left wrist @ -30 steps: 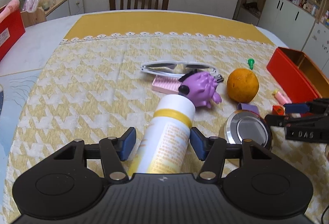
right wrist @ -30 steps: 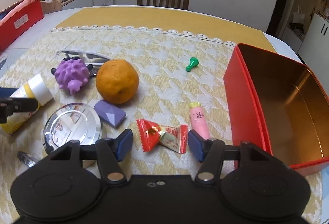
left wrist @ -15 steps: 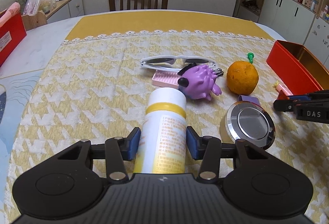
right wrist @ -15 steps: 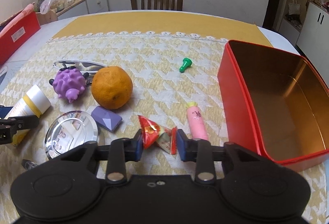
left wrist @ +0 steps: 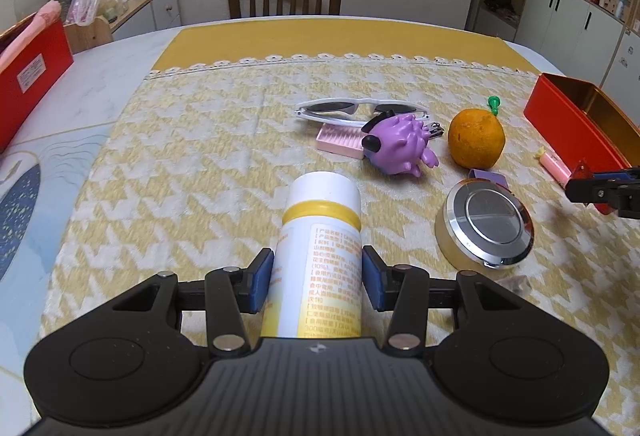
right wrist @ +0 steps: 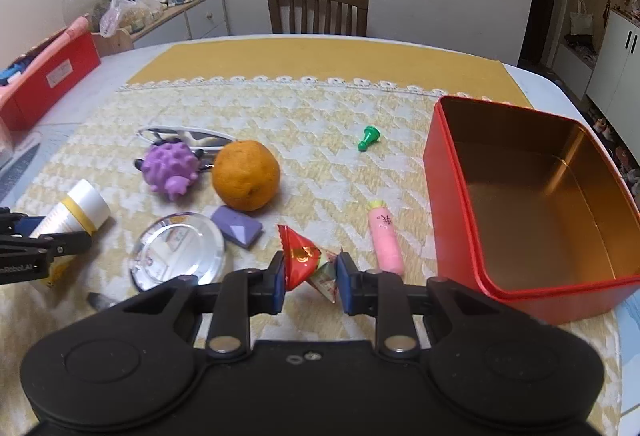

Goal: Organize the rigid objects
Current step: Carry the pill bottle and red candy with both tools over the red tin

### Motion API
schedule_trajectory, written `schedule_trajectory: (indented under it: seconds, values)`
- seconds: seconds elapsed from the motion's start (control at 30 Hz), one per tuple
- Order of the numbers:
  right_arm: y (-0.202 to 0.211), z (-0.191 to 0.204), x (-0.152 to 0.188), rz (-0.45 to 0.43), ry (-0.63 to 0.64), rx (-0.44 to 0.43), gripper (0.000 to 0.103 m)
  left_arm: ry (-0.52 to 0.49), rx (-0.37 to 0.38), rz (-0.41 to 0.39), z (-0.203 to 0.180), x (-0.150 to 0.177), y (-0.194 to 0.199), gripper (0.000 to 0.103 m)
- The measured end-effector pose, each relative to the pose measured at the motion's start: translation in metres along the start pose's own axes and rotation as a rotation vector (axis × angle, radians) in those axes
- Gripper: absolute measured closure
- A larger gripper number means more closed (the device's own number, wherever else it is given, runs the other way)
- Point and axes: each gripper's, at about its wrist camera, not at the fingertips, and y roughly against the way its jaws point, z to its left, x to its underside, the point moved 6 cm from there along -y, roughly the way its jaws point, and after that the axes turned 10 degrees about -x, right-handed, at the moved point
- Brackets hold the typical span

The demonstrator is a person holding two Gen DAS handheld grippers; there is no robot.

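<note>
In the left wrist view, the left claw is clamped on the body of a white bottle with a yellow band, its blue pads pressed to both sides; whether the bottle has left the cloth cannot be told from here. Ahead on the worktop lie white sunglasses, a pink comb-like piece, a purple spiky toy, an orange and a round silver-lidded tin, all loose. In the right wrist view, the right claw is pinched narrow on a red candy wrapper, which looks lifted slightly off the cloth. The red tin box stands just to its right and shows nothing inside. A pink carrot-shaped piece, a green pawn and a purple block are scattered on the worktop too. The sorting looks barely begun: two things gripped, none stowed, and everything else left to gather.
</note>
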Motion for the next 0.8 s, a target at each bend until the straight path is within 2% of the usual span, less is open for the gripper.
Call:
schedule_trajectory:
  seconds: [0.17, 0.37, 0.6, 0.8]
  values:
    - [0.024, 0.002, -0.006, -0.022, -0.023, -0.034, 0.078, 0.022, 0.033, 0.035, 0.001, 0.002, 0.017, 0.057]
    - [0.054, 0.000, -0.015, -0.056, -0.043, -0.073, 0.078, 0.020, 0.062, 0.023, -0.008, 0.000, 0.042, 0.057]
    - [0.080, -0.018, -0.021, -0.088, -0.050, -0.055, 0.078, 0.020, 0.110, -0.022, -0.027, -0.017, 0.069, 0.057]
    - [0.097, -0.042, -0.026, -0.124, -0.070, -0.031, 0.078, 0.002, 0.163, -0.052, -0.059, -0.038, 0.088, 0.057]
